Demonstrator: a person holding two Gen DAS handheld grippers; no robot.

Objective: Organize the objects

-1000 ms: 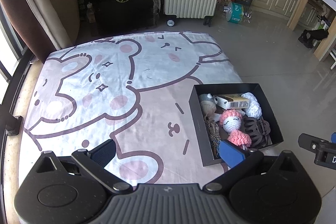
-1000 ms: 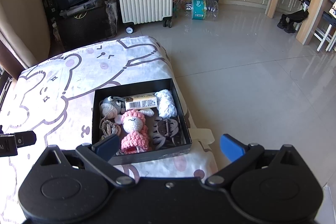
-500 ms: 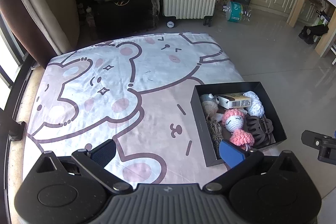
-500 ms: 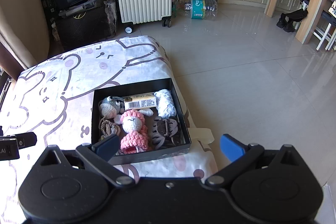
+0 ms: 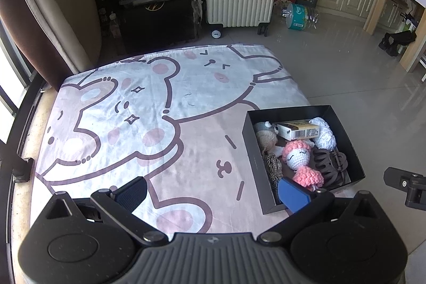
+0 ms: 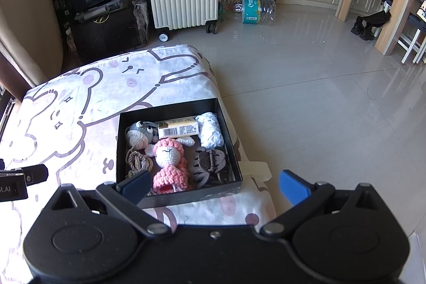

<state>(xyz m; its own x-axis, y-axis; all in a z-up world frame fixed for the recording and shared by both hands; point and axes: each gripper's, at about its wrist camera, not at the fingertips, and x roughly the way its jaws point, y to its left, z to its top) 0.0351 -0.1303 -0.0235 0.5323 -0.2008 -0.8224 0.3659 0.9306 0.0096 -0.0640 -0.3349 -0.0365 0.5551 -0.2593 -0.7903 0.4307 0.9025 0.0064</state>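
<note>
My two hand-held claws, matte black with blue tips

My left claw [image 5: 211, 189] is speckled black plastic: two round pivot housings, a ribbed grey centre panel, silver screw heads at the linkage joints, one dark ridged finger pad [image 5: 130, 192] and one bright blue one. My right claw [image 6: 213, 184] has the same build with a smooth black centre, a small screw in the middle and matching blue fingertips [image 6: 294, 185].
</note>
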